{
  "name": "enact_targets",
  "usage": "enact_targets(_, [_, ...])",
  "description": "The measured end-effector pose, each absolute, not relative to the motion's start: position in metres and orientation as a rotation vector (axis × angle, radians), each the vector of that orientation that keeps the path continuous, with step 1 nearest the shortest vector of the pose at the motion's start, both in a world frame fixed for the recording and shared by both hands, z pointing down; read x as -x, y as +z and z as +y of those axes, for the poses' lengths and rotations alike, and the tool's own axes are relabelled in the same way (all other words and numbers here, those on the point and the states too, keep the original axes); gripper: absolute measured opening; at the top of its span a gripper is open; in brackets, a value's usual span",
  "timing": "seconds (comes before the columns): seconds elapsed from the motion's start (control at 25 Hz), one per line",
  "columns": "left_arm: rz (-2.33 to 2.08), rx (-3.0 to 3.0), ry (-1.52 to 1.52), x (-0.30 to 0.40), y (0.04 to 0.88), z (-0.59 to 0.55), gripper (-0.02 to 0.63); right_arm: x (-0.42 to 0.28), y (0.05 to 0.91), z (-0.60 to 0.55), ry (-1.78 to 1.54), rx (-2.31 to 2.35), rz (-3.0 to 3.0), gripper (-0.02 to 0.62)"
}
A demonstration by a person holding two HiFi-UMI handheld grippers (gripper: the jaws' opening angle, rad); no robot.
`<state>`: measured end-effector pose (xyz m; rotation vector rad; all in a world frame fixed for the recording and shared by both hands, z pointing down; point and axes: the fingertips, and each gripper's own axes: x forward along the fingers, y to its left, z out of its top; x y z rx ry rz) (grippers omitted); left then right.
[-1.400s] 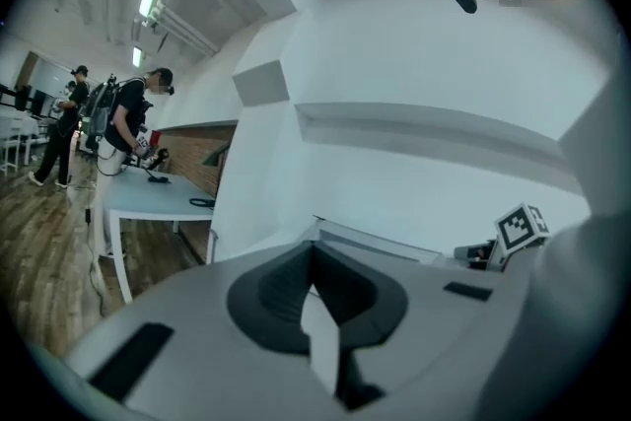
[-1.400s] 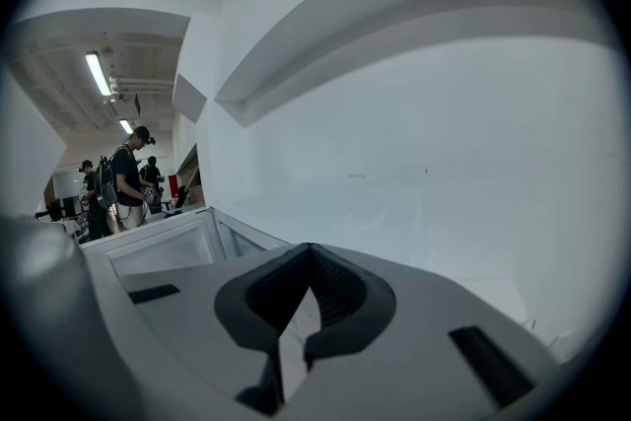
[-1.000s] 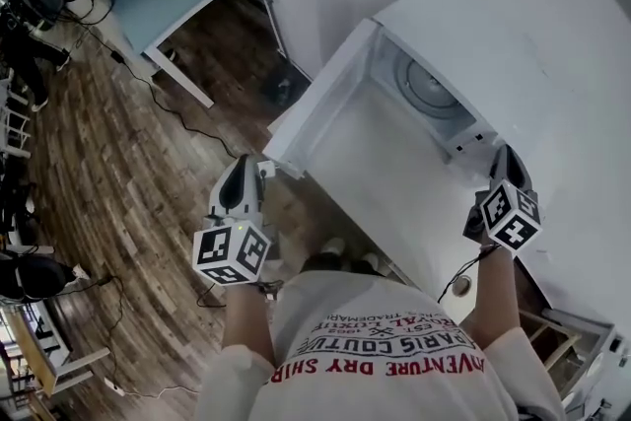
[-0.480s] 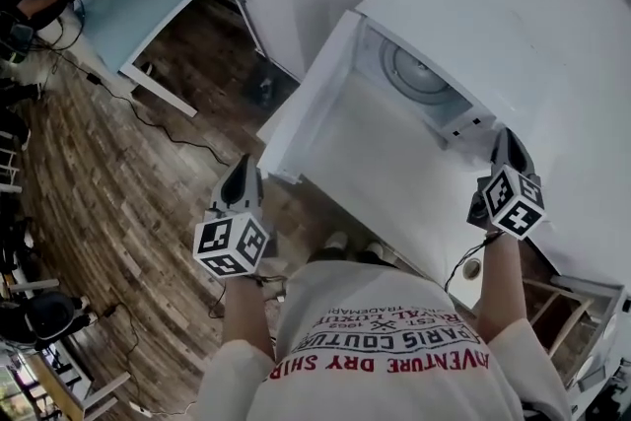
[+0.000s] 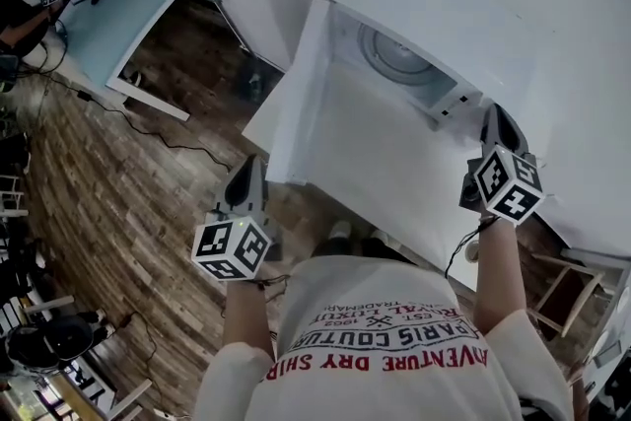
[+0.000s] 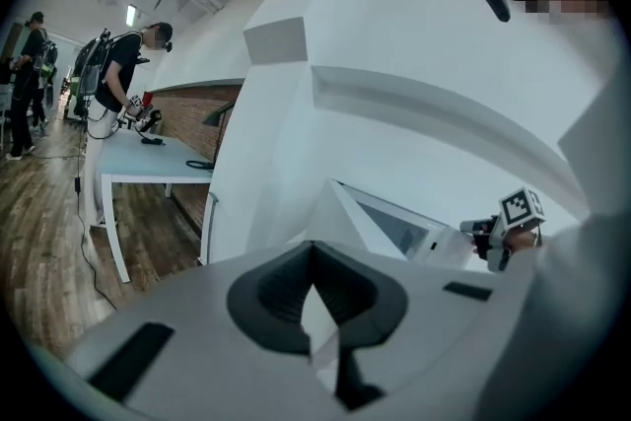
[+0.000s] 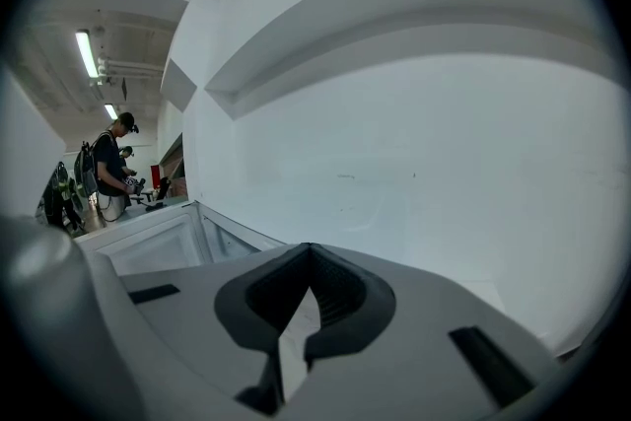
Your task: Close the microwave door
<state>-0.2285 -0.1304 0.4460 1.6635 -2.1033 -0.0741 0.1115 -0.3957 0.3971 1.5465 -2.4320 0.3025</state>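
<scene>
Standing open: the door point(image 5: 365, 153) of the white microwave point(image 5: 463, 5), its broad white face showing to us and reaching from the cavity toward the near left. The cavity is exposed, with 1 round turntable point(image 5: 391, 54) visible inside.

Left gripper point(image 5: 244, 177): in our left hand, jaws together with only a thin slit and nothing between them. Its tip is just beside the door's near-left corner; we cannot tell whether it touches. Its view looks right, across the door, to the other gripper.

Right gripper point(image 5: 496, 123): in our right hand, jaws also together and empty. Its tip is at the microwave's near-right front corner, right of the cavity; again we cannot tell whether it touches. Its view faces a white wall point(image 7: 414, 163), with the open microwave at its left.

Surroundings: wood floor point(image 5: 118, 192) on the left. 1 pale blue table point(image 5: 113, 0) at the far left. 1 person point(image 6: 123, 74) in dark clothes standing at that table. 1 wooden frame point(image 5: 562, 276) at the near right. Our white printed shirt point(image 5: 385, 340) fills the near edge.
</scene>
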Motion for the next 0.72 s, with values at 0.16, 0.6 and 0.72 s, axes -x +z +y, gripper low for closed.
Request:
enact_targets(0.16, [-2.051, -1.692, -0.068, 0.202, 0.449, -0.143, -0.005, -0.111, 0.396, -0.396, 0.303, -1.525, -2.458, 0.006])
enact_targets(0.6, [-1.918, -1.86, 0.041, 0.11, 0.452, -0.185, -0.005, -0.106, 0.4, -0.392, 0.231, -1.392, -2.505, 0.006])
enact_targets(0.72, [-1.868, -1.885, 0.008, 0.092, 0.452, -0.198, -0.005, -0.106, 0.399, -0.392, 0.263, -1.394, -2.511, 0.006])
